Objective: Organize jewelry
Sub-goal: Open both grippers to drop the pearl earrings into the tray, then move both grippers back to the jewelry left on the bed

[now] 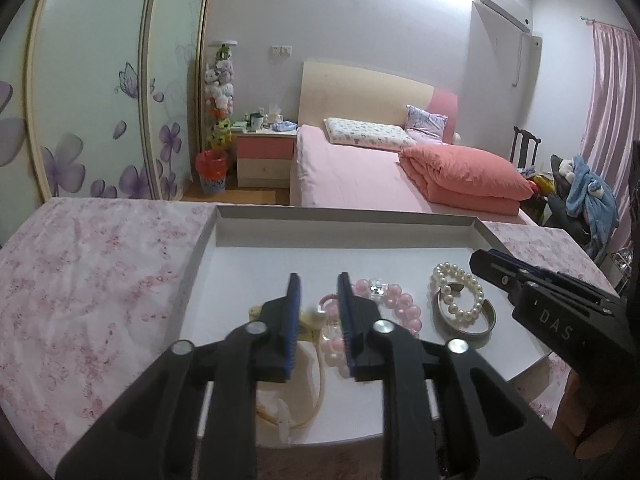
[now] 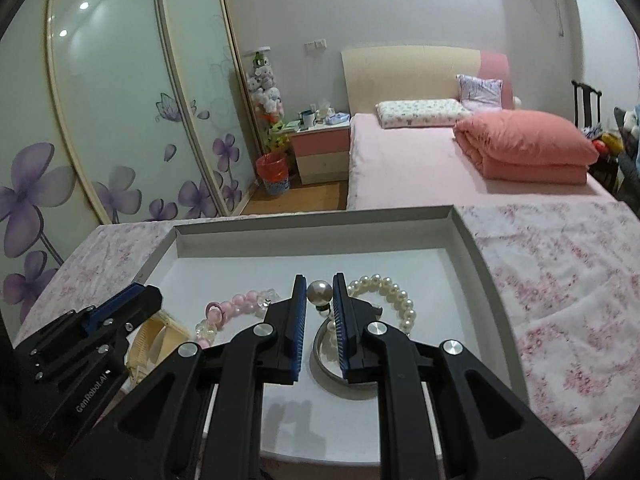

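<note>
A shallow white box [image 1: 344, 225] lies on the floral cloth and holds the jewelry. In it are a pink bead bracelet [image 1: 400, 301], a white pearl bracelet [image 1: 464, 292] lying over a metal bangle [image 1: 470, 327], and a cream piece [image 1: 310, 364]. My left gripper [image 1: 319, 285] hovers over the cream piece and the pink beads, jaws apart, gripping nothing. My right gripper [image 2: 319, 282] is shut on a large single pearl [image 2: 319, 293], held above the bangle [image 2: 320, 358] beside the pearl bracelet [image 2: 400, 298]. The right gripper [image 1: 486, 261] also shows side-on at the box's right corner.
The box [image 2: 468, 240] rests on a table under a pink floral cloth [image 2: 560, 280]. A hand [image 1: 580, 420] holds the right gripper's handle. Beyond the table are a pink bed [image 1: 360, 176], a nightstand [image 1: 264, 156] and sliding wardrobe doors [image 1: 100, 100].
</note>
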A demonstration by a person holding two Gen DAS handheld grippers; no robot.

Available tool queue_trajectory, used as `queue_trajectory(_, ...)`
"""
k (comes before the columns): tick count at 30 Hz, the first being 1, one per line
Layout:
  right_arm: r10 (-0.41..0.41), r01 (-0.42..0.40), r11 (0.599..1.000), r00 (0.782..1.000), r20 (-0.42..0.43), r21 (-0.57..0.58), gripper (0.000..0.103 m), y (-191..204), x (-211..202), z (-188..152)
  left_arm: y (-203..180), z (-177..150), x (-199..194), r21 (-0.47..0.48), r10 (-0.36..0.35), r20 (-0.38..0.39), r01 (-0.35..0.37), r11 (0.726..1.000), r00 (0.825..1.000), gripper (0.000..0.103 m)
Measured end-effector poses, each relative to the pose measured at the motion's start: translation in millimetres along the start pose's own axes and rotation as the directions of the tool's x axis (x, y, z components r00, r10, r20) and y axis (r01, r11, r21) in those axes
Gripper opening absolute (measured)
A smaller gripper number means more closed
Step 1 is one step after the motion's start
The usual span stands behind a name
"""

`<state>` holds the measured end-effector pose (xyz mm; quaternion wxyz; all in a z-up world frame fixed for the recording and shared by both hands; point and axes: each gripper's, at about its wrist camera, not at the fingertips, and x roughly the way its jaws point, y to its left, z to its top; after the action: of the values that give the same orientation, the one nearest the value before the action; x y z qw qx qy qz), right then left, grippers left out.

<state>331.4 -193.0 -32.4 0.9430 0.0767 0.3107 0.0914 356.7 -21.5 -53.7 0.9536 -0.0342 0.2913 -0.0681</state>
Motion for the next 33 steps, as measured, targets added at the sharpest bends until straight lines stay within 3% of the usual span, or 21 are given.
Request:
queue_trajectory(2, 0.002, -0.002, 1.000, 1.000, -0.001, 0.011, 0.015, -1, 0, 0, 1, -1, -2, -0.010, 0.000, 0.004, 0.000, 1.000, 1.000, 0.034)
queue_trajectory(7, 0.004, -0.004, 1.000, 1.000, 0.011, 0.027, 0.016, -6, -6, 3, 7, 1, -6, -0.036, -0.005, 0.005, 0.005, 0.999, 1.000, 0.036)
queue_trajectory(11, 0.004, -0.005, 0.999, 1.000, 0.024, 0.039, 0.028, -11, -13, 3, 10, 4, -14, -0.050, -0.007, 0.009, 0.007, 0.999, 1.000, 0.037)
queue_trajectory(21, -0.012, 0.011, 1.000, 0.999, 0.048, 0.027, 0.028, -19, -52, -8, 15, -5, -60, -0.016, -0.038, 0.012, 0.038, 0.999, 0.999, 0.038)
queue_trajectory(26, -0.021, 0.020, 1.000, 0.999, 0.038, 0.013, 0.028, -24, -80, -27, 7, -36, -81, 0.050, -0.103, -0.079, 0.107, 0.993, 0.992, 0.038)
queue_trajectory(33, -0.021, 0.021, 1.000, 1.000, 0.006, 0.022, 0.028, -32, -102, -55, -13, -80, -82, 0.134, -0.162, -0.255, 0.200, 0.971, 0.953, 0.038)
